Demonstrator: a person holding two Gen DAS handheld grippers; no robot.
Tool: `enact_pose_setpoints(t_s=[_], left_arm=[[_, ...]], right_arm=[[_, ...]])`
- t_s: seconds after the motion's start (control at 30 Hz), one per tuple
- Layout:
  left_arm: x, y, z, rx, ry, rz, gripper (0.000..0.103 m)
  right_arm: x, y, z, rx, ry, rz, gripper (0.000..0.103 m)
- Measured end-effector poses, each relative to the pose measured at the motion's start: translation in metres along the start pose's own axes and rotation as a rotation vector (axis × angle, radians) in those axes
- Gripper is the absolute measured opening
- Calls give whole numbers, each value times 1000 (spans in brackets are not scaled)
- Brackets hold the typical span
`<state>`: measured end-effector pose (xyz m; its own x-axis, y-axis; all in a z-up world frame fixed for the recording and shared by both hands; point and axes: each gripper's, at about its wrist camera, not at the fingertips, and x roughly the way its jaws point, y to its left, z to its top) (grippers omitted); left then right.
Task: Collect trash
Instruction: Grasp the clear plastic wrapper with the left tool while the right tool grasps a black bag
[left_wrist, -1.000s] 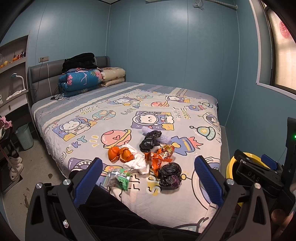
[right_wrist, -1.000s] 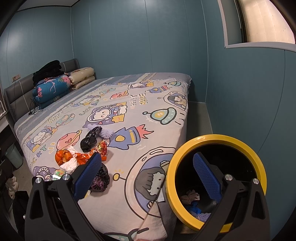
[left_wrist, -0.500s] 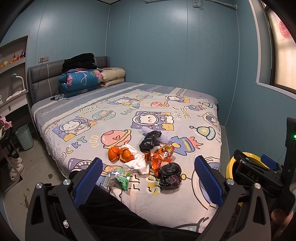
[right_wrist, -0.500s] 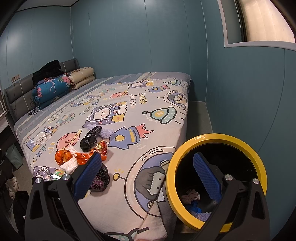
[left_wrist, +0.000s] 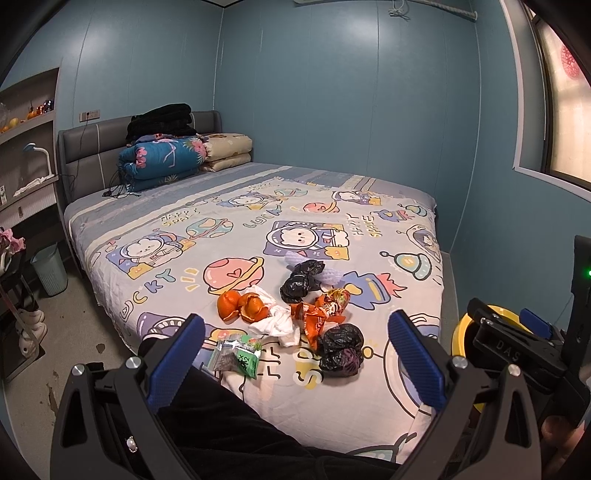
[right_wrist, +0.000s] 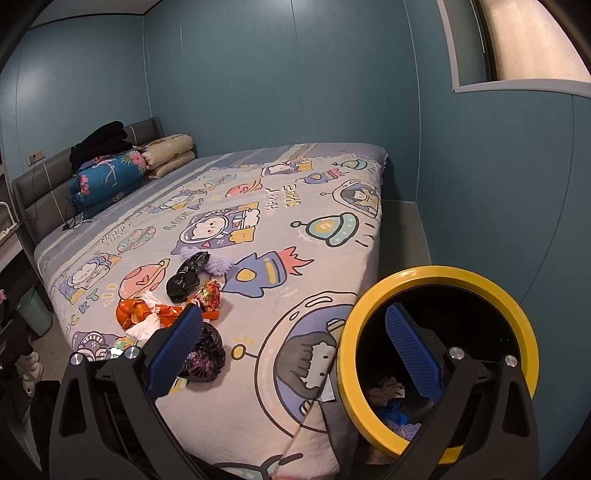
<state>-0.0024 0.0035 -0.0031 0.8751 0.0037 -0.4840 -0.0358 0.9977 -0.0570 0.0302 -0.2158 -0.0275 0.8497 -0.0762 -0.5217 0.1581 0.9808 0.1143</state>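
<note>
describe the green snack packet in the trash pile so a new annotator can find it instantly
Start at the bed with the cartoon space-print sheet and find the cluster of litter near its foot. At the cluster's near-left edge, closest to the camera, lies the small flat green-and-clear plastic packet, just below the crumpled white tissue. It is the only flat, green piece; its neighbours are bunched black bags, orange peel and red-orange wrappers.

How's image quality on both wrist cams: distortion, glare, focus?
Left wrist: strong fisheye bending, black corners; window blown out, soft glare on the wall; trash sharp. Right wrist: same warp; window overexposed; bin interior too dark to make out much.
</note>
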Motion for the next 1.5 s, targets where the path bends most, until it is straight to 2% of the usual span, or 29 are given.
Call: enact_pose_setpoints(t_s=[0.23,0.37,0.47,0.57,0.7,0.83,0.9,0.97,1.03,1.1,1.27,1.3,1.37,1.5], left_arm=[[-5,3,1,-15,-9,-4,96],[-8,7,1,-28,-11,-13,96],[-8,10,2,-42,-5,-13,96],[-4,11,0,-48,20,-26,96],[9,9,-3,-43,80,-91,96],[26,9,-7,-49,141,-110,96],[38,18,-7,-88,168,-143,96],[54,31,-6,-144,204,-175,96],[76,49,-8,-197,247,-147,96],[95,63,-10,-202,281,-124,96],[133,83,-13,-115,370,-107,96],[143,83,-15,-63,400,-112,96],[155,87,-19,-24,427,-96,96],[187,103,-32,-41,521,-77,96]], right_arm=[[-4,-2,10,-1,-43,28,95],[9,-2,18,0,-13,104,95],[21,2,21,-30,-15,128,95],[38,5,20,-45,18,153,95],[65,6,15,-34,83,180,95],[88,13,9,-46,155,229,95],[105,22,4,-66,229,291,95],[120,30,-3,-71,284,316,95],[131,37,-9,-83,326,331,95],[138,45,-14,-102,352,351,95],[146,58,-20,-175,350,351,95],[147,58,-20,-176,358,360,95],[154,56,-19,-153,388,368,95],[169,57,-19,-138,451,351,95]])
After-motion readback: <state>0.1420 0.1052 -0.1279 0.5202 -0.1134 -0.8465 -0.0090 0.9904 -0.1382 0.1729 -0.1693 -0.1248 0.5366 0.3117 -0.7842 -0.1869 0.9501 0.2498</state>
